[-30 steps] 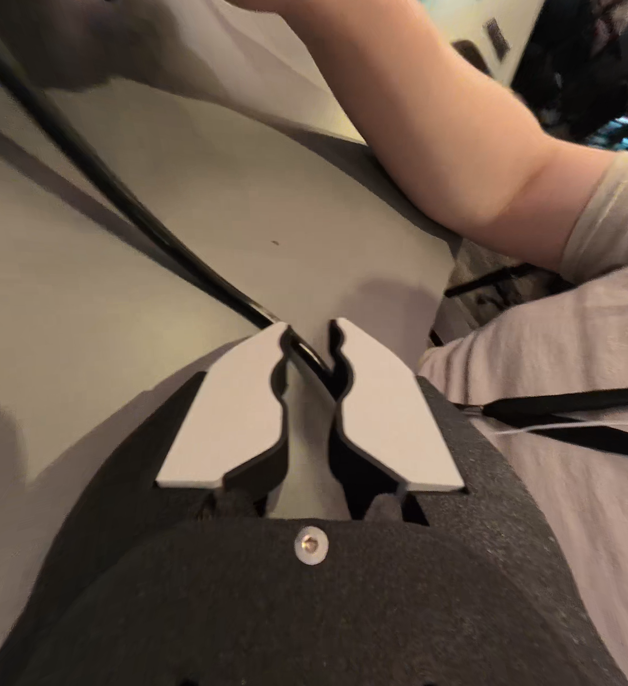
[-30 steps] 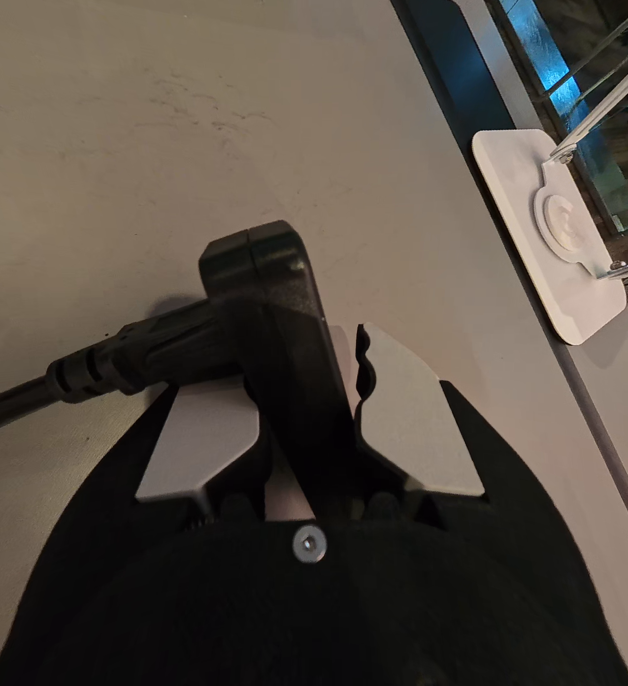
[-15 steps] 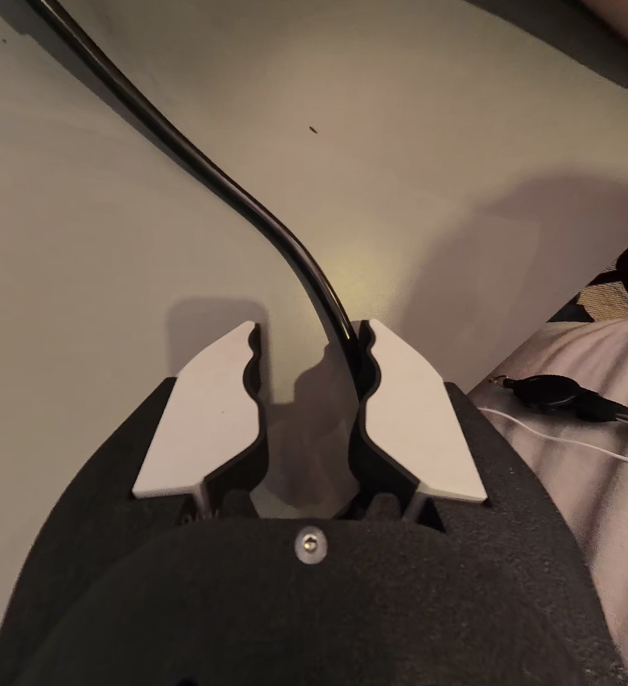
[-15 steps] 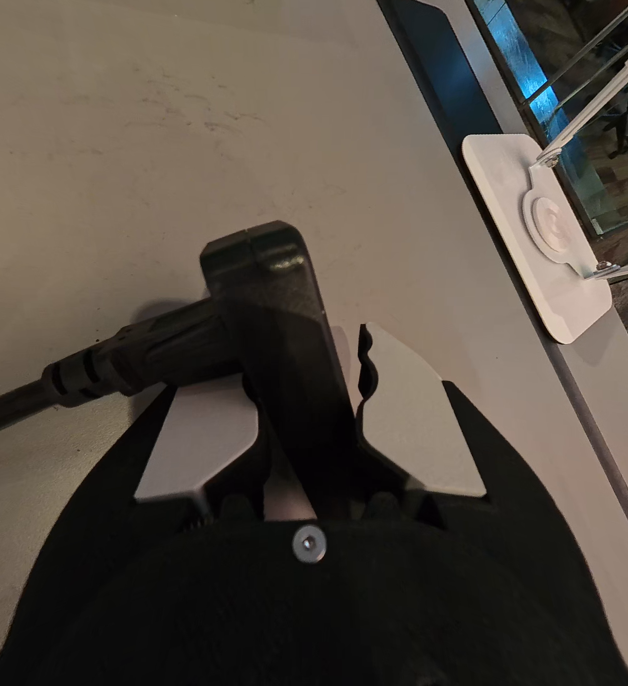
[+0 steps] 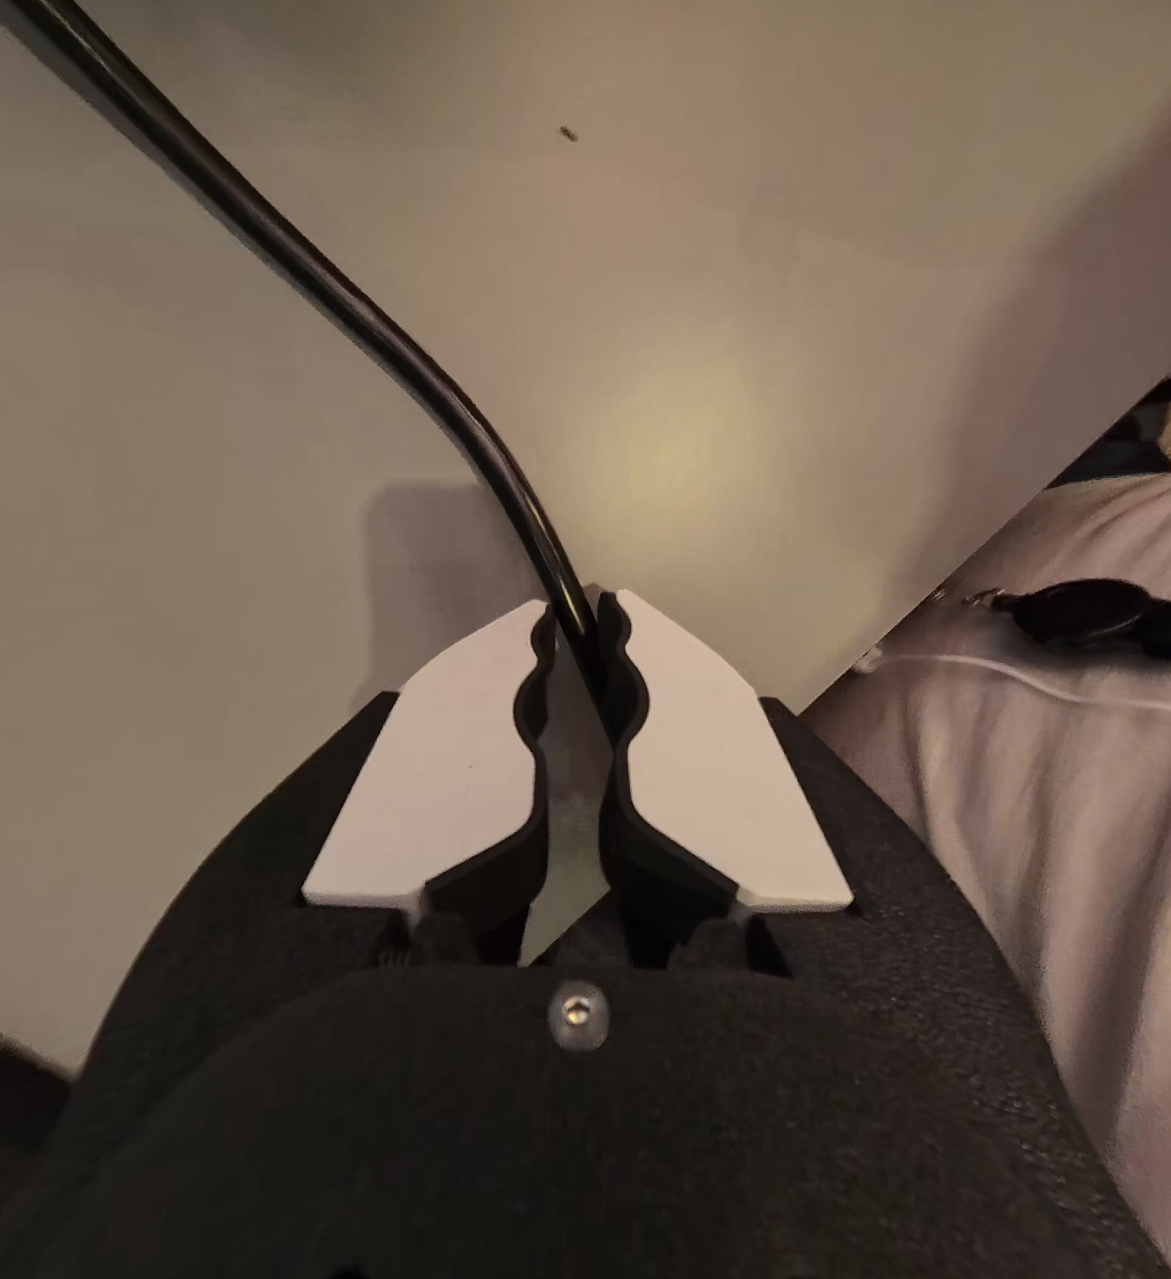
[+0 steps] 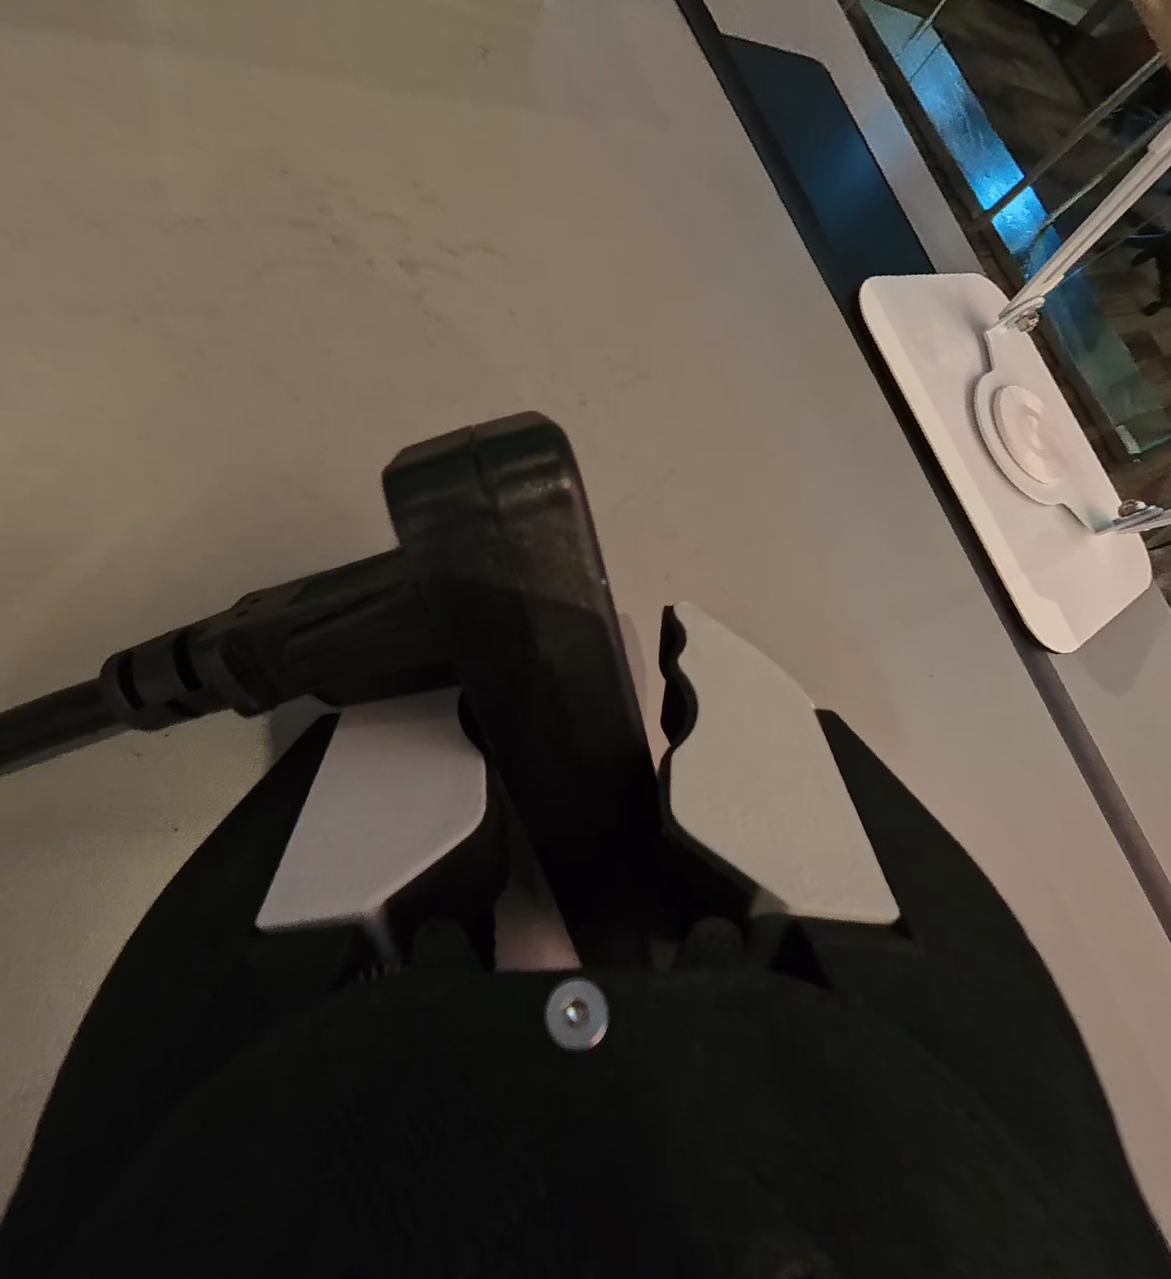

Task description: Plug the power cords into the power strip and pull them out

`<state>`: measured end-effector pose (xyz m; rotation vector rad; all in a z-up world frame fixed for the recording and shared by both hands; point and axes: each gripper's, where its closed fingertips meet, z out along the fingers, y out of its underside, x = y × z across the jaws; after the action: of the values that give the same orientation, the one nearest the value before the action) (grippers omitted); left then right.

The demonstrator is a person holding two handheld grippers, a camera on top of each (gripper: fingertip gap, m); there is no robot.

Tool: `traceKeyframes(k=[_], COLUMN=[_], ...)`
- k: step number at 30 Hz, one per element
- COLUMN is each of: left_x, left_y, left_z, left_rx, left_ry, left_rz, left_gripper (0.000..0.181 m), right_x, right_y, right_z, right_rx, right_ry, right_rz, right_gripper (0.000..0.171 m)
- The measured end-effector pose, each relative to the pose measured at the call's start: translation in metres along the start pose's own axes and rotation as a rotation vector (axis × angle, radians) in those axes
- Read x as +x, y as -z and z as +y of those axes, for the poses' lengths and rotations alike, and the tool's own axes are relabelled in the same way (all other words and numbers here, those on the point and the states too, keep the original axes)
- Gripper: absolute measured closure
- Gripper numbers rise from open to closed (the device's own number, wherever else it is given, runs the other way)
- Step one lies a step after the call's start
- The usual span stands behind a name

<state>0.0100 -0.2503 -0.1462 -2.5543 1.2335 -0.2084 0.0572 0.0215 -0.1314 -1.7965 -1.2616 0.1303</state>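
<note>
In the left wrist view my left gripper (image 5: 579,605) is shut on a black power cord (image 5: 306,277). The cord runs from between the fingertips up to the top left across the pale table (image 5: 776,242). In the right wrist view my right gripper (image 6: 589,623) is shut on a flat black plug (image 6: 500,519), held just above the table (image 6: 292,242). The plug's head sticks out past the fingertips. Its ribbed sleeve and cord (image 6: 22,733) leave to the left. The plug hides the left fingertip. No power strip is in view.
A white plate with a metal stand (image 6: 970,443) sits by the table's right edge, beside a dark blue panel (image 6: 839,152). In the left wrist view a person's light clothing (image 5: 1019,865) with a black clip (image 5: 1081,623) and thin white wire lies right of the table edge.
My left gripper, open around the cord half a second ago, has closed on it; its view swung away from the person's arm. The right gripper keeps the plug and has barely shifted.
</note>
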Motion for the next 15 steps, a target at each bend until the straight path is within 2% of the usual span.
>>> traceKeyframes(k=[6,11,15], left_x=[-0.015,-0.032,-0.075], left_y=[0.033,0.072,0.099], left_z=[0.007,-0.003,-0.016], left_rx=[-0.078,-0.03,0.078], left_ry=[-0.063,-0.095,-0.078], left_rz=[-0.089,-0.235,-0.388], left_gripper=[0.17,0.172,0.17], right_x=[-0.008,-0.011,0.001], right_y=[0.007,0.013,0.02], right_z=[-0.009,-0.013,-0.019], right_rx=[0.067,0.108,0.182], right_ry=[-0.081,-0.151,-0.228], right_rz=[-0.141,-0.233,-0.236], right_gripper=[0.134,0.137,0.141])
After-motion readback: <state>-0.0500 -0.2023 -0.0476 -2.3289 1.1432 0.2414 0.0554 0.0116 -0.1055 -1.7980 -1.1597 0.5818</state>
